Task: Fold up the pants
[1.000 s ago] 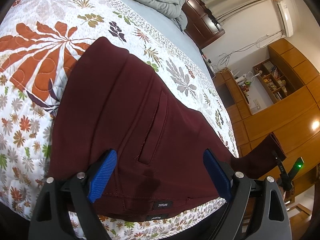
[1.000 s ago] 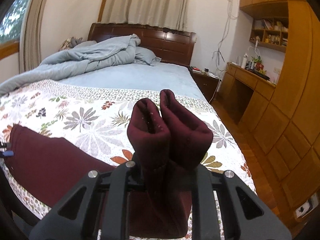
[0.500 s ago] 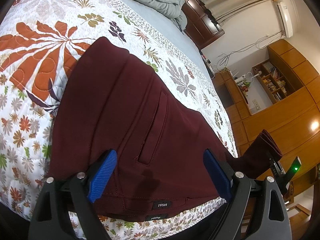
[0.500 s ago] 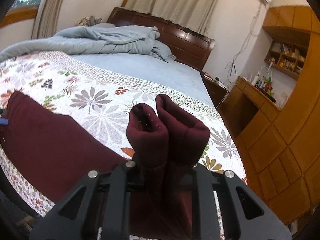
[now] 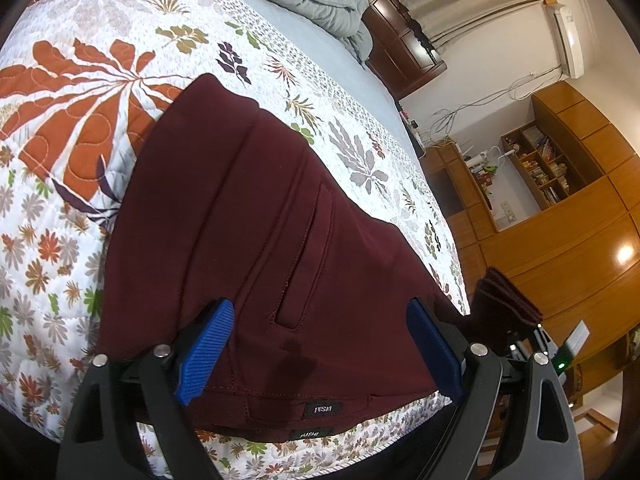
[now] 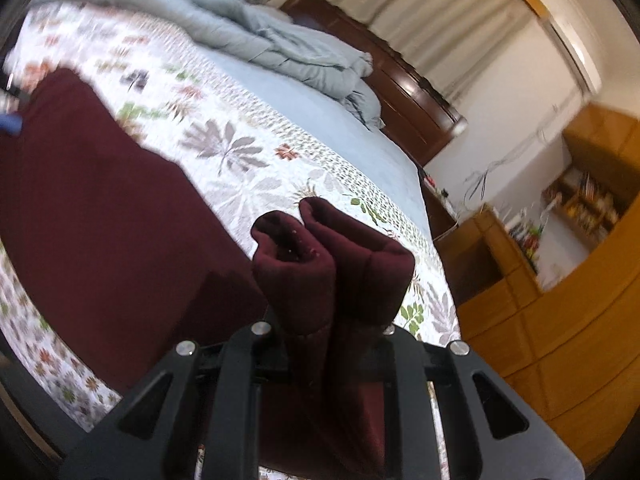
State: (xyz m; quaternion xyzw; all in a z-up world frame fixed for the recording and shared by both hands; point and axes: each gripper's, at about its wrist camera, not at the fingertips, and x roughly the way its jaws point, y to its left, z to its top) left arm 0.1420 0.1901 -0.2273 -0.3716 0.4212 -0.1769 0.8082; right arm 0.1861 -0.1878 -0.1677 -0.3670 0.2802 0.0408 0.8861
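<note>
I see the maroon pants (image 5: 248,240) lying across the floral quilt (image 5: 72,92), waistband at six o'clock. My left gripper (image 5: 320,344) stands wide over the waistband; my right gripper (image 6: 332,320) pinches the bunched leg cuffs (image 6: 332,256), lifted at four o'clock.
</note>
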